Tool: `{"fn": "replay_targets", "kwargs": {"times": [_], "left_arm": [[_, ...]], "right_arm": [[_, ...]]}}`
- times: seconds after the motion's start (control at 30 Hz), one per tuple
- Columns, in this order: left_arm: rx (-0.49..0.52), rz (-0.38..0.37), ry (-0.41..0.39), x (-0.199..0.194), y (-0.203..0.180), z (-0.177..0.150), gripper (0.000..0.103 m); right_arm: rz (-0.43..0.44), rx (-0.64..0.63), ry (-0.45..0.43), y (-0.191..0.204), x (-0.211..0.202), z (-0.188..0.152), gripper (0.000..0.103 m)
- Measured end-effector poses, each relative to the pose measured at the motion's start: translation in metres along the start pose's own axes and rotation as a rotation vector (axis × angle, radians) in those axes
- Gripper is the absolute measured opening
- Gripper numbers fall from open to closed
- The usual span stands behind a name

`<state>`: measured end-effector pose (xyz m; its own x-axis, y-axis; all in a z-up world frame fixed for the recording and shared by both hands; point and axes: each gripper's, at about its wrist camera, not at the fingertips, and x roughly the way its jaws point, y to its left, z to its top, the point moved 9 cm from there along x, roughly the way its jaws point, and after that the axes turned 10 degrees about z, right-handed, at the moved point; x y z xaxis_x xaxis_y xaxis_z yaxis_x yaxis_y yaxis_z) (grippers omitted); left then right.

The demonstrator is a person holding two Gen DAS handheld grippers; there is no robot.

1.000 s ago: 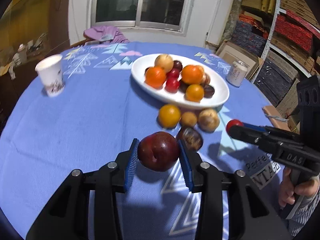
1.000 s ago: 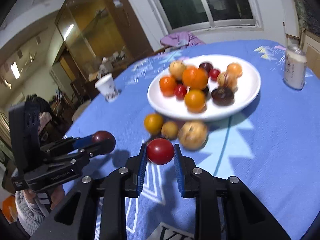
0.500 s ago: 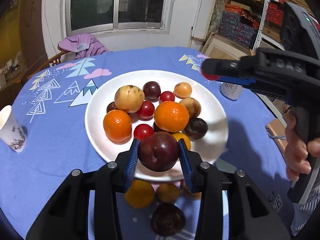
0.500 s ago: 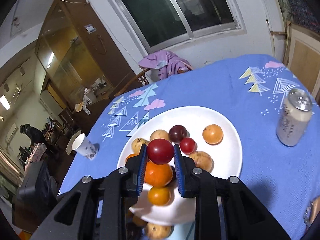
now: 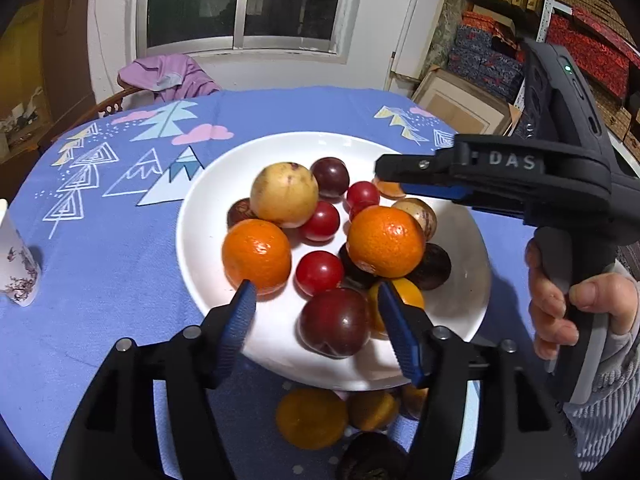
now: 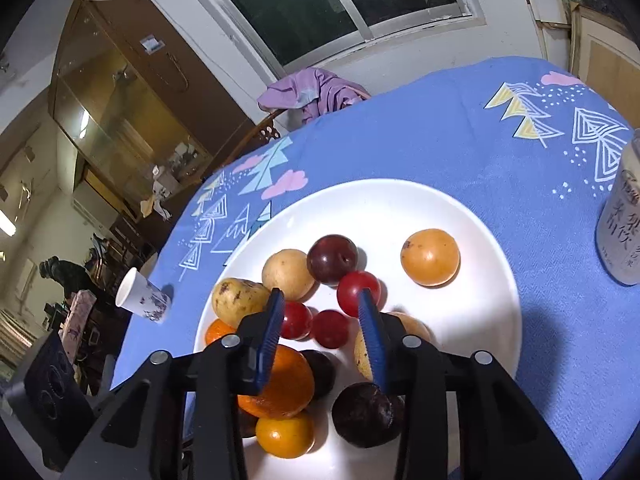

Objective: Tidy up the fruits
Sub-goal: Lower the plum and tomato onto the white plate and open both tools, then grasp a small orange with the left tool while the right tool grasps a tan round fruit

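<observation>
A white plate on the blue tablecloth holds several oranges, plums, small red fruits and yellow fruits. My left gripper is open over the plate's near edge; the dark plum lies on the plate between its jaws, free of both pads. My right gripper is open and empty above the plate; a small red fruit lies on the plate just below its fingertips. It also shows from the side in the left wrist view, over the plate's far right.
Loose fruits lie on the cloth in front of the plate: an orange, a small yellow fruit and a dark one. A paper cup stands at the left, a drink can at the right.
Both grippers opened over the plate. The left one let go of the dark plum at the plate's near edge; the right one let go of the small red fruit among the others.
</observation>
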<state>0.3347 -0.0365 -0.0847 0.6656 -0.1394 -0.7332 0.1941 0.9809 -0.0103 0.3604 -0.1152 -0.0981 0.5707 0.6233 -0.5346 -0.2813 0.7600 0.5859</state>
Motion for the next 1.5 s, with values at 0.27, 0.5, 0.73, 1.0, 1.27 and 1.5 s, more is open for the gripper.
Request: {"fn": "replay_targets", "kwargs": {"times": [0.27,0.5,0.73,1.0,1.27,1.5], "left_arm": [[-0.078,0.056,-0.082,-0.058,0.039,-0.006,0.078],[-0.053,0.100,-0.041,-0.072,0.036,-0.067,0.079],[-0.024,0.178,-0.090,-0.075,0.029,-0.081,0.081],[-0.059,0.145,-0.063,-0.052,0.027,-0.066,0.082],[-0.021,0.185,-0.013,-0.032,0.034,-0.069,0.087],[-0.188,0.225,-0.032,-0.058,0.089,-0.071,0.086]], "right_arm": [[0.096,-0.078,-0.196,0.064,-0.097,0.012,0.070],[0.111,-0.076,-0.210,0.067,-0.125,-0.051,0.078],[0.086,0.134,-0.164,0.012,-0.116,-0.108,0.078],[0.065,0.165,-0.168,0.003,-0.113,-0.114,0.078],[0.063,0.162,-0.154,0.002,-0.110,-0.115,0.078],[0.064,0.181,-0.153,-0.003,-0.111,-0.116,0.078]]}}
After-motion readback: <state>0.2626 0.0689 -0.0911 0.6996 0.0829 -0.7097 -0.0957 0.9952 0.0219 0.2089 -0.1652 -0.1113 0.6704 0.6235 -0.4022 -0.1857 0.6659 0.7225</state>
